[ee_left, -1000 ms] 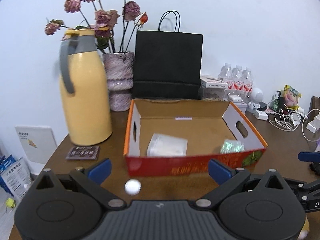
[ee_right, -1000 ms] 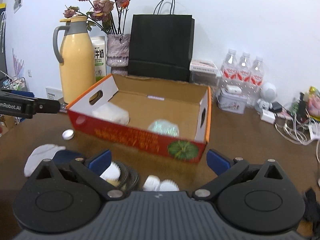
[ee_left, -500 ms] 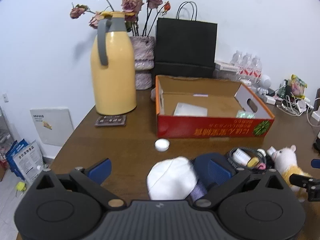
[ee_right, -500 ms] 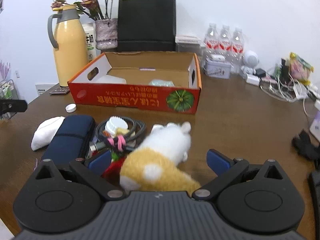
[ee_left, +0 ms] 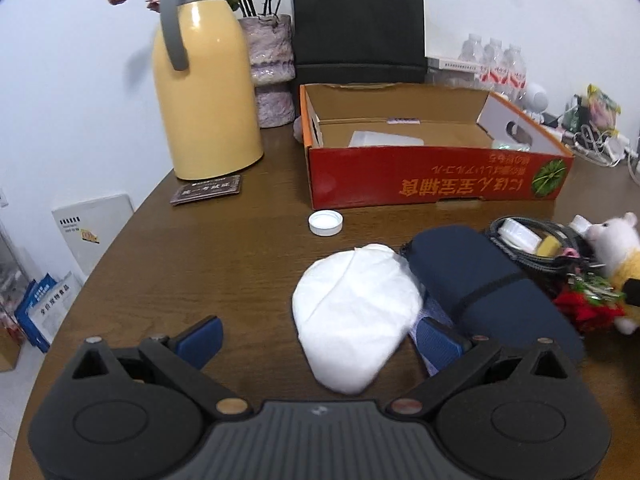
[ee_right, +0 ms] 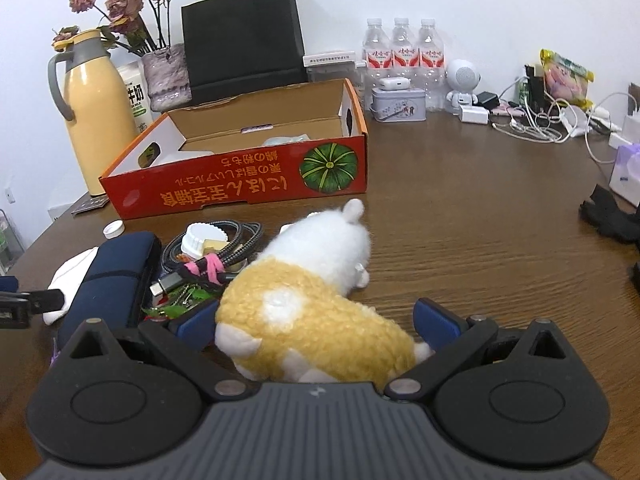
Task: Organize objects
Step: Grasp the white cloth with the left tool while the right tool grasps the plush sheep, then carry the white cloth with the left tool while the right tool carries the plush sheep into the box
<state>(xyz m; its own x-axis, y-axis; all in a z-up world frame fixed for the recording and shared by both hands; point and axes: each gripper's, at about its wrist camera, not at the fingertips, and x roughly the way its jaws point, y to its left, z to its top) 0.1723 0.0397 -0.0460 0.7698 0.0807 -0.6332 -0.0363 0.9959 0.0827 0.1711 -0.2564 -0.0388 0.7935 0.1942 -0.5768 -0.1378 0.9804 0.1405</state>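
Note:
A red cardboard box [ee_left: 436,176] stands open on the brown table; it also shows in the right wrist view [ee_right: 240,192]. In front of it lie a white folded cloth [ee_left: 354,316], a navy pouch [ee_left: 480,280], a coiled cable with small items [ee_right: 212,248], a white bottle cap [ee_left: 325,222] and a yellow-and-white plush toy [ee_right: 312,300]. My left gripper [ee_left: 316,338] is open with the cloth lying between its fingers. My right gripper [ee_right: 316,322] is open with its fingers on either side of the plush toy's rear.
A yellow thermos [ee_left: 200,80], a vase of dried roses [ee_left: 268,72] and a black paper bag [ee_left: 358,28] stand behind the box. Water bottles [ee_right: 404,48], a tin, chargers and cables [ee_right: 532,120] crowd the back right. A black glove [ee_right: 610,220] lies at right.
Both grippers have pulled back from the box and come low over the table. The cloth now lies between the left fingers, the plush toy between the right fingers.

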